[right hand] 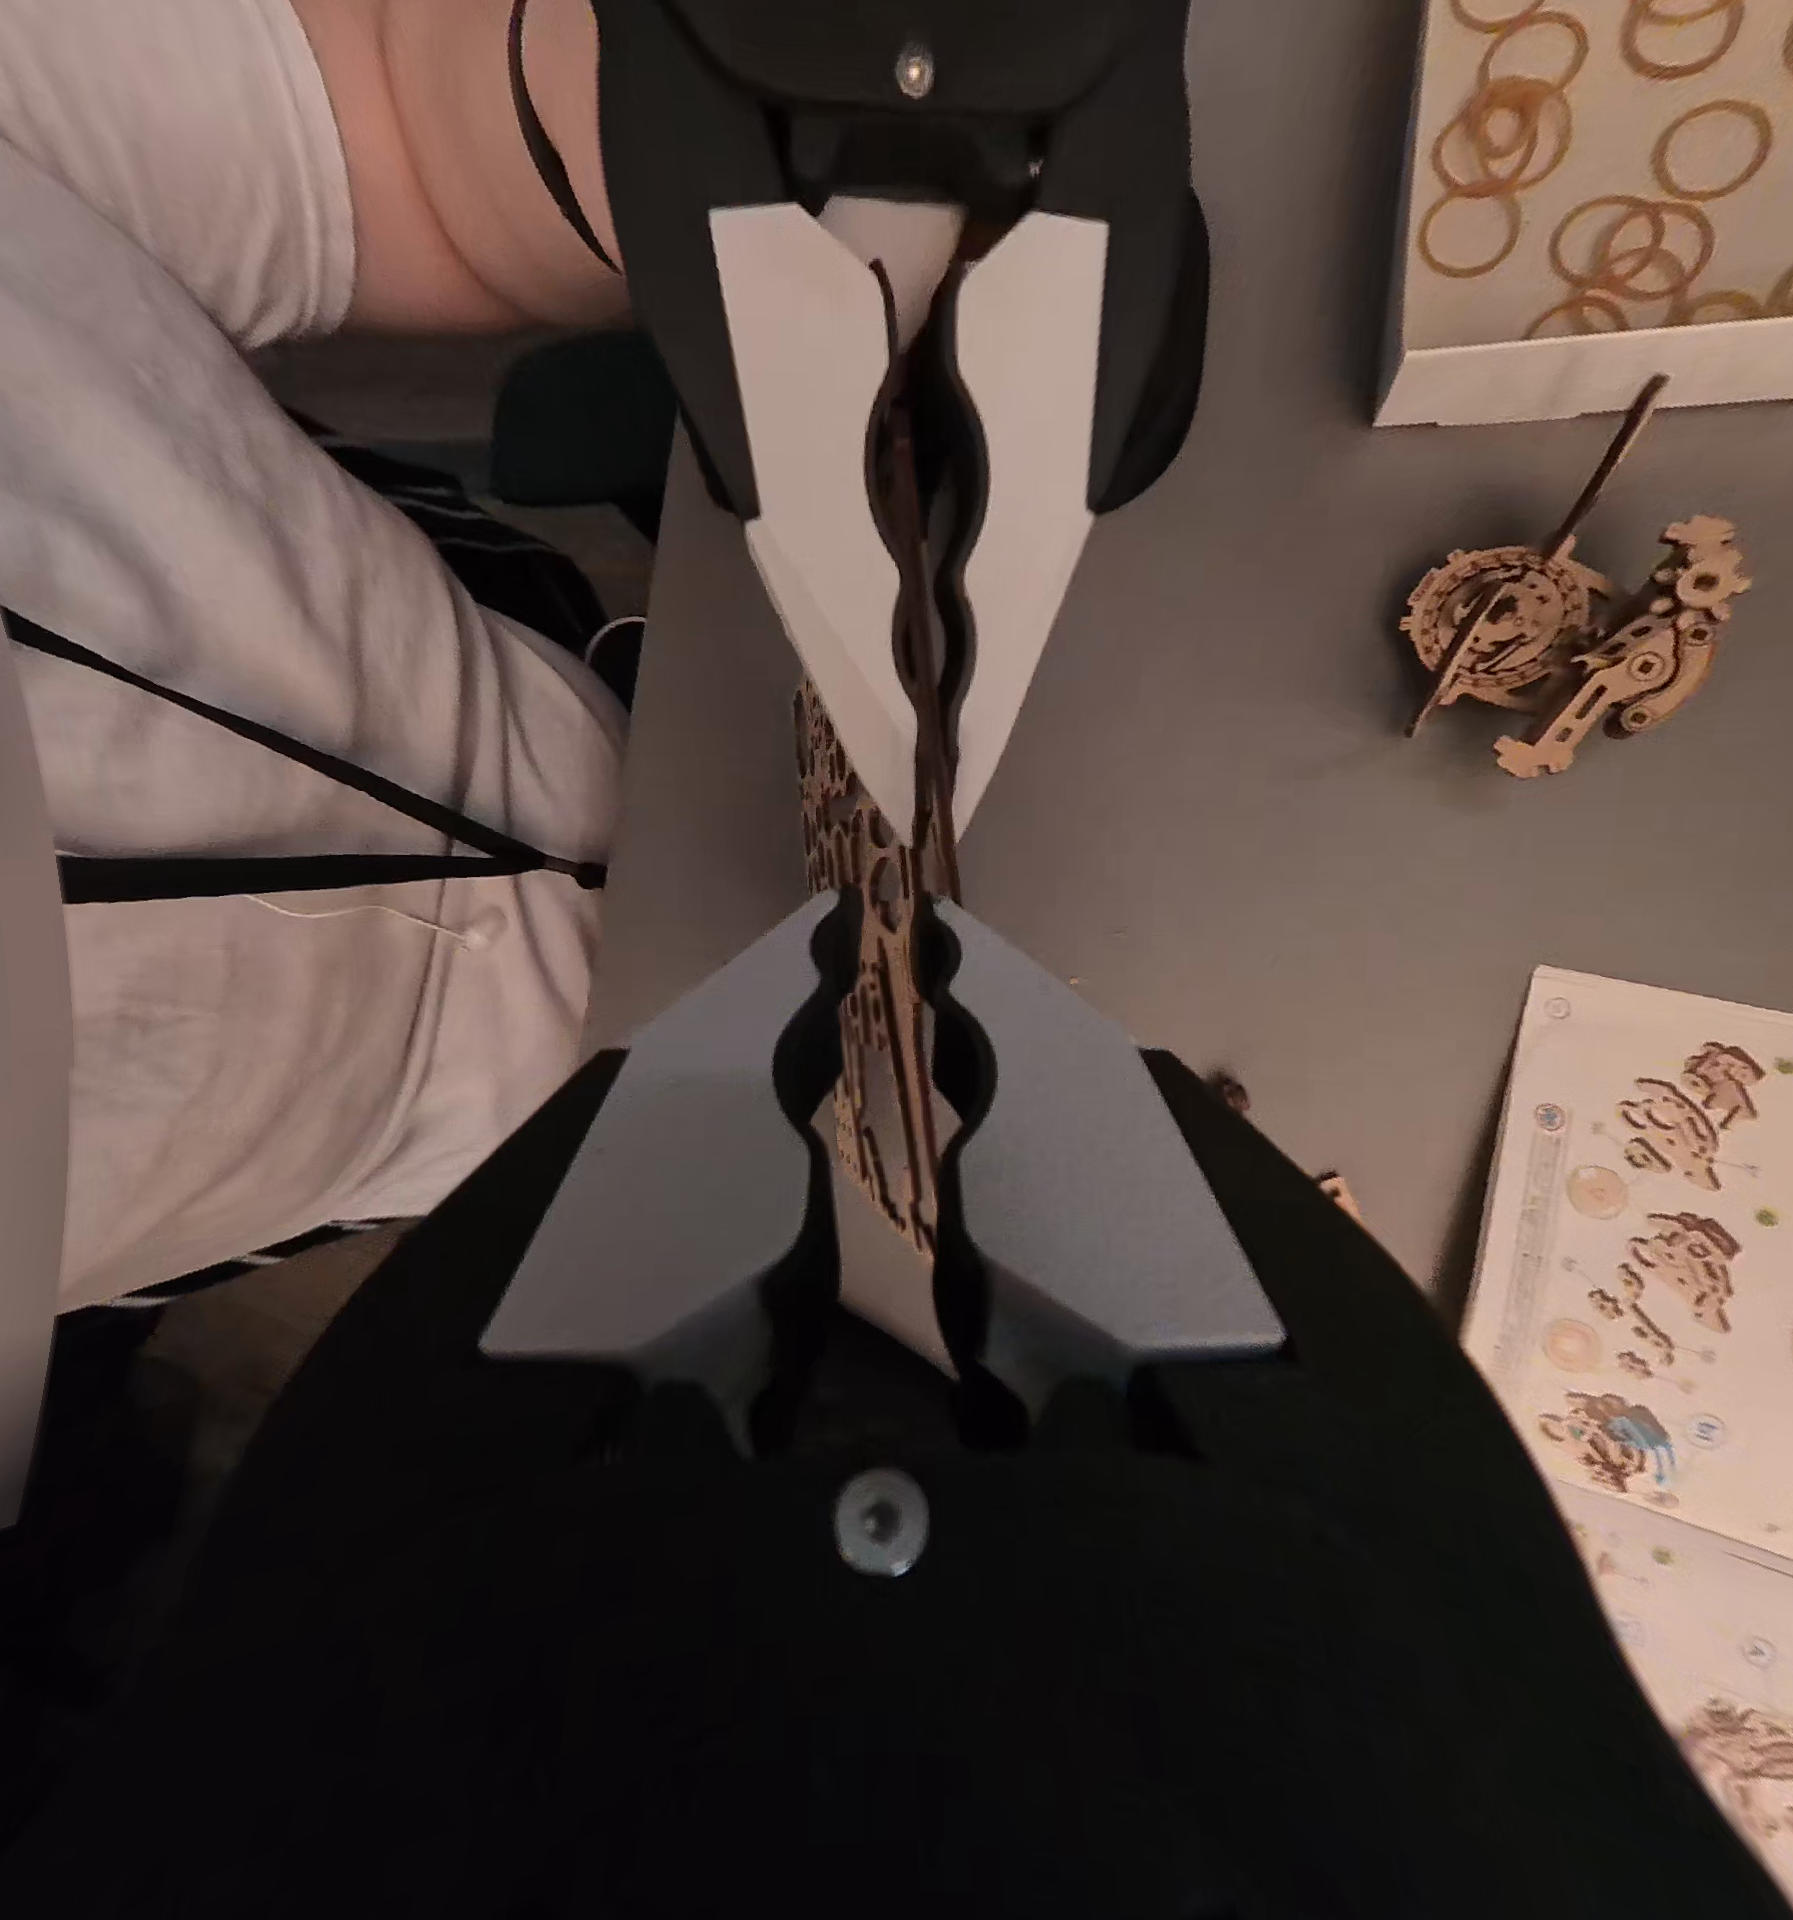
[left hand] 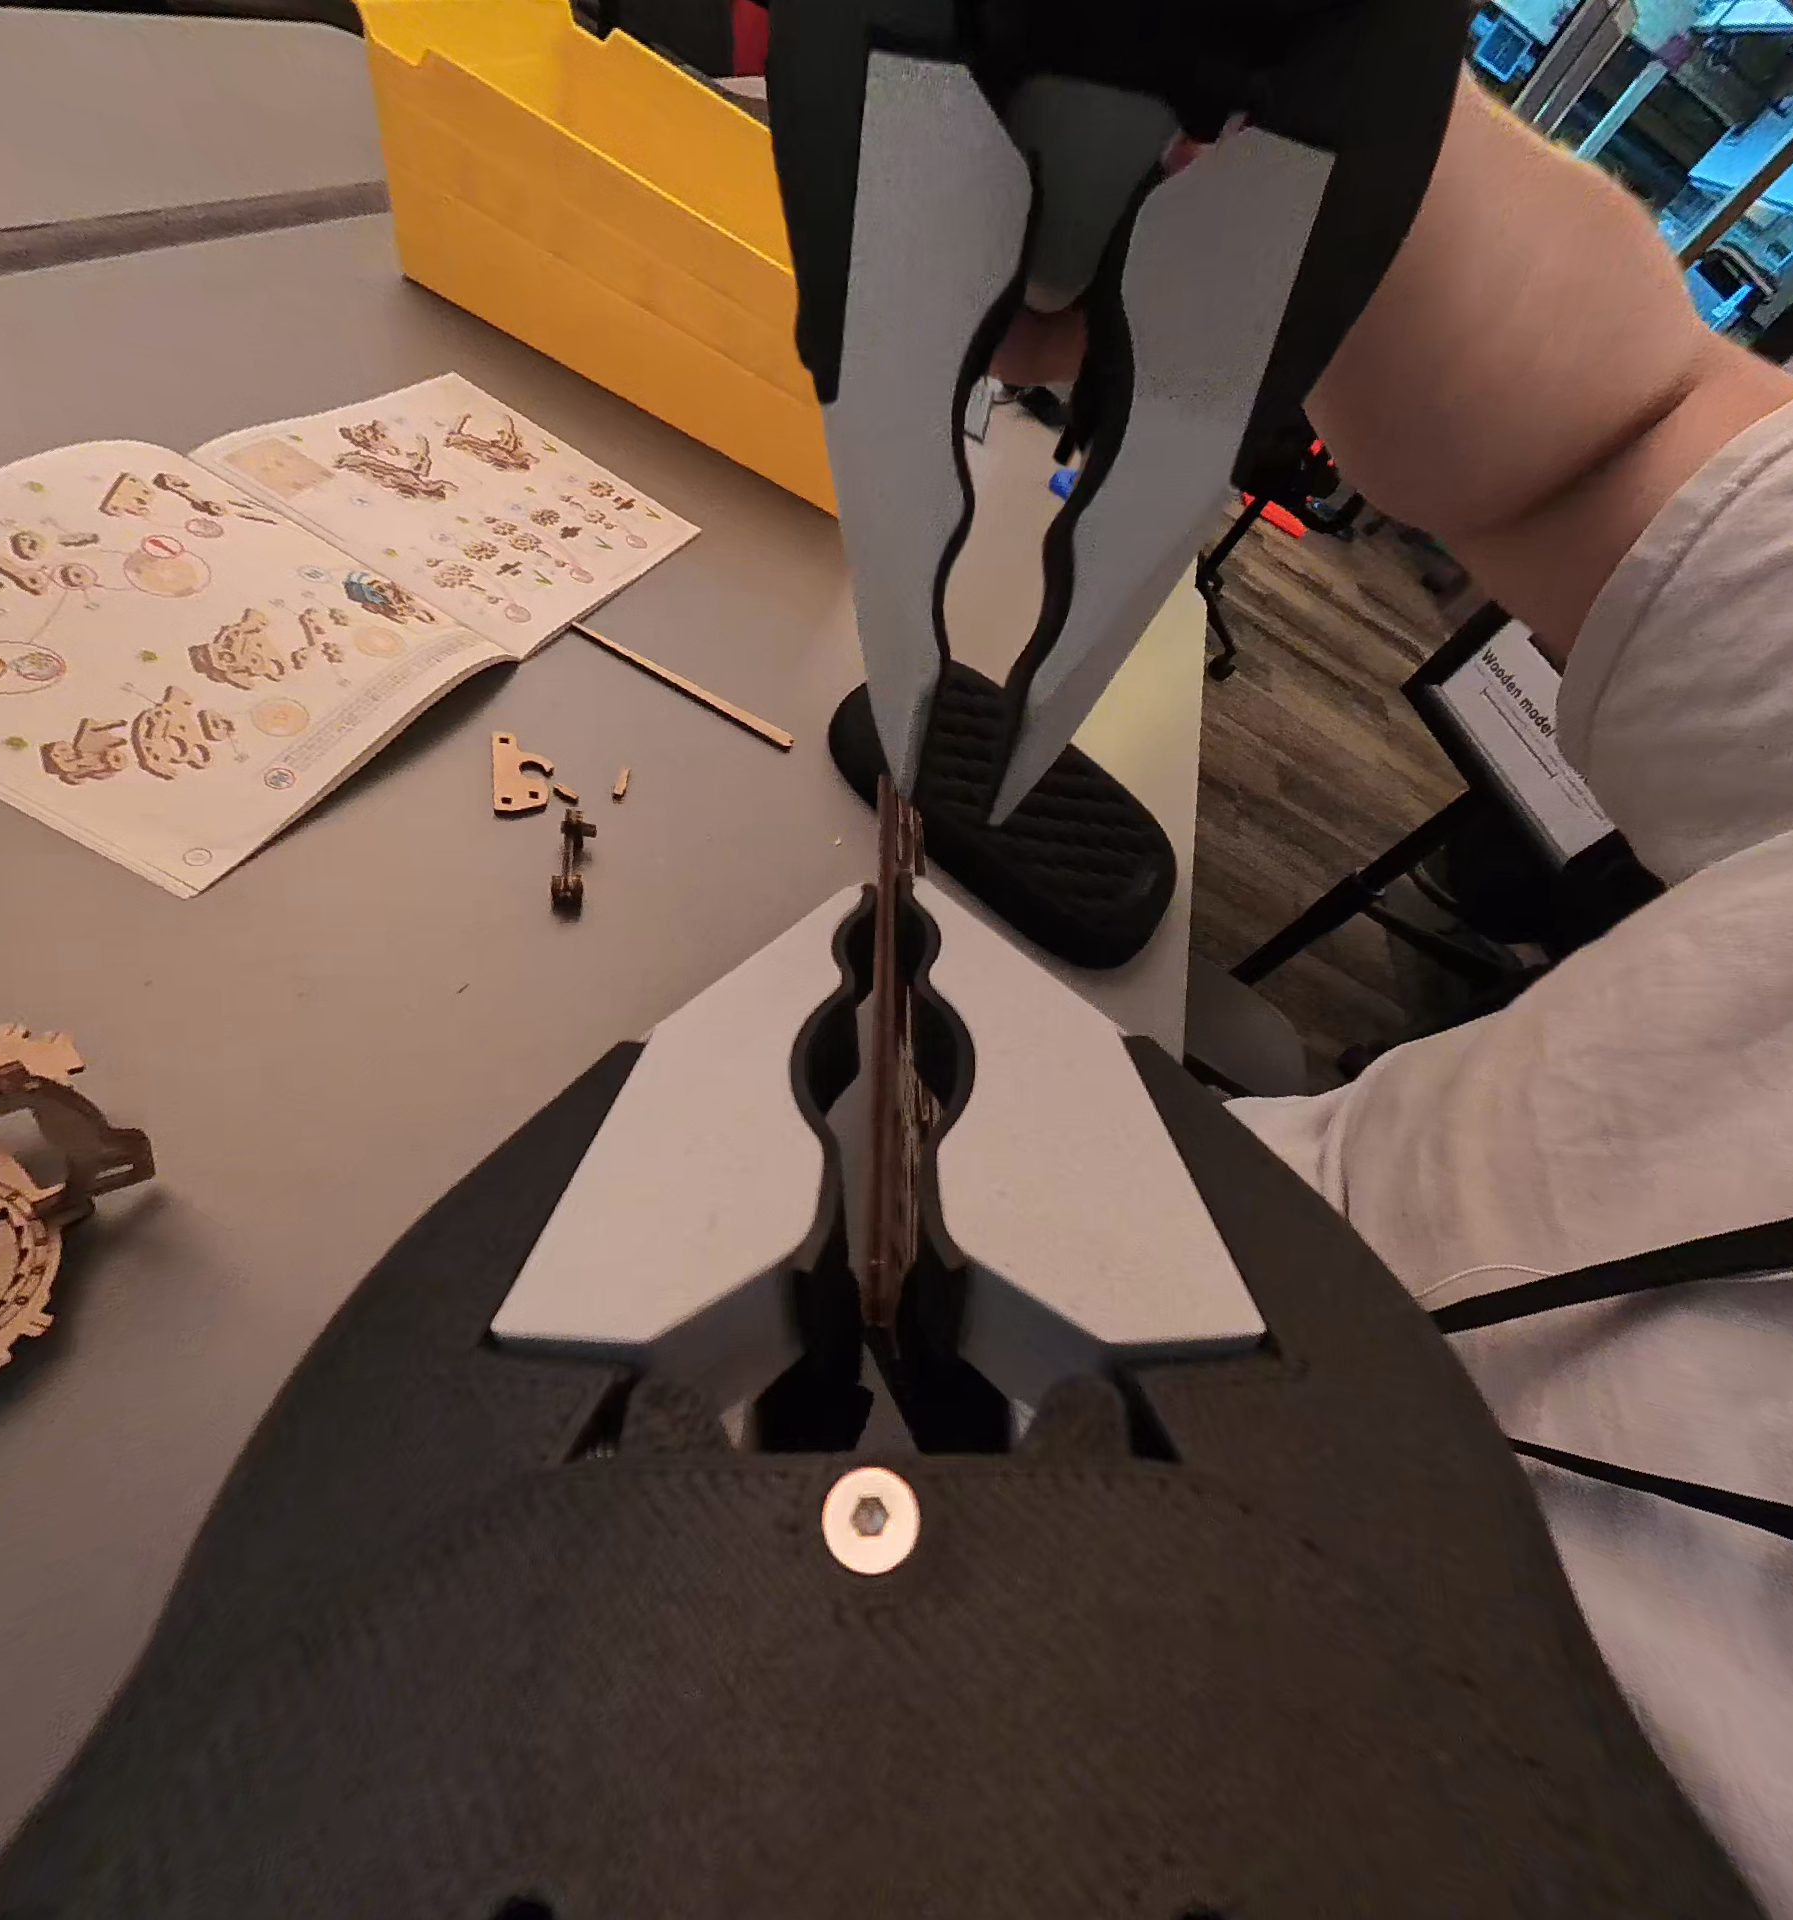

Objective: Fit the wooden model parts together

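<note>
Your left gripper (left hand: 887,914) is clamped on the thin wooden sheet (left hand: 887,1091), held edge-on with its long axis running straight out toward the right gripper (right hand: 887,914). That one's jaws stand narrowly apart around the sheet's far end (contact unclear), tip to tip above the table (left hand: 248,1039).

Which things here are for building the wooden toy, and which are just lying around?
For the job:
left claw, shut on the wooden sheet
right claw, open around that sheet
small loose pieces
half-built wooden model
instruction booklet

Just lying about:
yellow bin
box of rubber bands
black pad
</note>
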`<state>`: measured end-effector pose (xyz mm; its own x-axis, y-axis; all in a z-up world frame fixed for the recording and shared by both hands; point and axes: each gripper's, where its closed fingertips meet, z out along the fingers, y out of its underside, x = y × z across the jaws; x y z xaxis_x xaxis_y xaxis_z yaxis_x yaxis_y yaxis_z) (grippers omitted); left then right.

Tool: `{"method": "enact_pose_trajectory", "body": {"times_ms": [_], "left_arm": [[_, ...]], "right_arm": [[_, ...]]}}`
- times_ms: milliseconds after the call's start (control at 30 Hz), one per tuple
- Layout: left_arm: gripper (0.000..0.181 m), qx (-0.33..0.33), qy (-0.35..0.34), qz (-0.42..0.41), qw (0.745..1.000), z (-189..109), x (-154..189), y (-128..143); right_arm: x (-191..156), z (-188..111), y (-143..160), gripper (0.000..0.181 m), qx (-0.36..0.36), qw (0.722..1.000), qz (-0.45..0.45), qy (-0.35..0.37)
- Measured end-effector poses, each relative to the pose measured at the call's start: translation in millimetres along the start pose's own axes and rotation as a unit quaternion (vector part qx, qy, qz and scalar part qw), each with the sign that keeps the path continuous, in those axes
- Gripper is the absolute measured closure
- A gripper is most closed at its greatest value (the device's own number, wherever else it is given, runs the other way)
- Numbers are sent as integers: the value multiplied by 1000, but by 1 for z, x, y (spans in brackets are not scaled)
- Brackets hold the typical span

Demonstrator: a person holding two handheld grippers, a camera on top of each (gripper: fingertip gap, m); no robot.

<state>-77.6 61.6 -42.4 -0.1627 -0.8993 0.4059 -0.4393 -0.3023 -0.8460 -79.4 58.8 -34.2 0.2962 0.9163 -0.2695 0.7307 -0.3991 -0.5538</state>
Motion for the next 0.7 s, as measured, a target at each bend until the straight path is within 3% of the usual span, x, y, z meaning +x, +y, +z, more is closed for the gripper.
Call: {"method": "enact_pose_trajectory", "body": {"times_ms": [33, 167, 300, 367, 400, 700], "left_arm": [[181, -2, 0, -1, 1000, 0, -1, 1], [181, -4, 1, -5, 1000, 0, -6, 1], [181, 1, 30, -19, 999, -1, -5, -2], [181, 6, 49, -16, 999, 0, -3, -4], [181, 2, 48, -11, 999, 0, -5, -3], [156, 50, 79, 3, 996, -29, -14, -7]], "right_arm": [[3, 1, -1, 175, -2, 1000, -6, 6], [10, -3, -6, 174, 0, 999, -30, 19], [22, -4, -10, 161, 15, 999, -33, 25], [20, 2, -4, 167, 0, 1000, -7, -5], [15, 4, -3, 181, 1, 999, 3, -33], [22, 0, 2, 181, 58, 996, 53, -47]]}}
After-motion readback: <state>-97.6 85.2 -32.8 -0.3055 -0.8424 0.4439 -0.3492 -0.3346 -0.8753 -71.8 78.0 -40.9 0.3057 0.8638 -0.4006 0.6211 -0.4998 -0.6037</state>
